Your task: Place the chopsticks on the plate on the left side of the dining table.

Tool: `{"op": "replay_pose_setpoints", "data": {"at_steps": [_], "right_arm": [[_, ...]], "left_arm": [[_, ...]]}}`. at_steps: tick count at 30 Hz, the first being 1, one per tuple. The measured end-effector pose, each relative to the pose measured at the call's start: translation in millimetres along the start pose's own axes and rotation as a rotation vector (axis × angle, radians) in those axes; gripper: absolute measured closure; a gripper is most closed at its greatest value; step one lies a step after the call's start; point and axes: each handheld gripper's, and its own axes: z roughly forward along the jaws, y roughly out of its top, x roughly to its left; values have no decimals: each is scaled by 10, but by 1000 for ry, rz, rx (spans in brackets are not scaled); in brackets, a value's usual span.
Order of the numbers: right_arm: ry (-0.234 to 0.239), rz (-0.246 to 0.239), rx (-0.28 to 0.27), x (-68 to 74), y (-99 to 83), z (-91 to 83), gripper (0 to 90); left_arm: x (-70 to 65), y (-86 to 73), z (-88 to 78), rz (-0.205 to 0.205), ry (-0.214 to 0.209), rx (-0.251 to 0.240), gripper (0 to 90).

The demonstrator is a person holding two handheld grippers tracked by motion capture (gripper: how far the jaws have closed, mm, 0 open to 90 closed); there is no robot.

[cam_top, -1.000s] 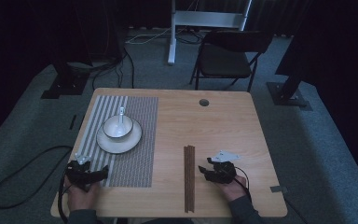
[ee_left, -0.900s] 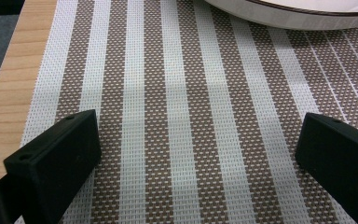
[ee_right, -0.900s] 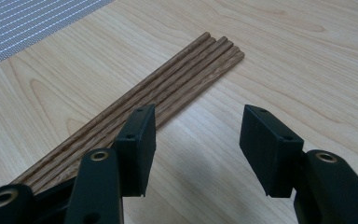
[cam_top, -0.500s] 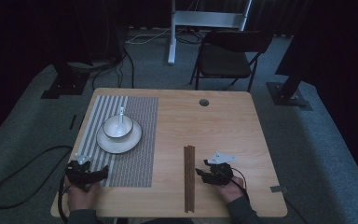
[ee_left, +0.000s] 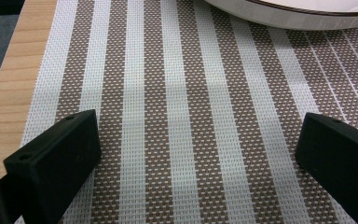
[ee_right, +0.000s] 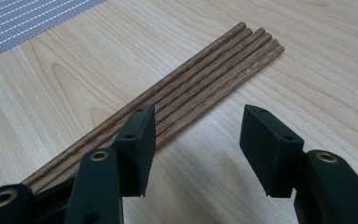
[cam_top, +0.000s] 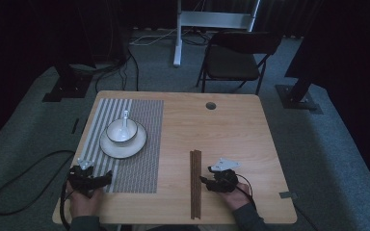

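The right gripper (ee_right: pixel 196 144) hangs low, jaws spread, beside the chopsticks (ee_right: pixel 191 93).

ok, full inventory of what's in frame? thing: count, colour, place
chopsticks: one bundle, count unclear, brown, table front centre
placemat: 1, brown-white striped, table left
plate: 1, white, on placemat
bowl: 1, white, on plate
spoon: 1, white, in bowl
table: 1, light wood
chair: 1, black, behind table
left gripper: black, open, over placemat
right gripper: black, open, beside chopsticks
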Motion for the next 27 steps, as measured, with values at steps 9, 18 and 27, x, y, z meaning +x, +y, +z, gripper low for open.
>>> {"op": "replay_pose_setpoints", "data": {"at_steps": [9, 18, 27], "right_arm": [[14, 9, 8, -7, 1, 32, 447], [16, -30, 25, 47, 1, 64, 447], [18, -25, 40, 27, -13, 85, 445]], "left_arm": [[-3, 4, 3, -3, 4, 2, 2], [-4, 4, 3, -3, 4, 2, 2], [-3, 4, 3, -3, 4, 1, 2]]}}
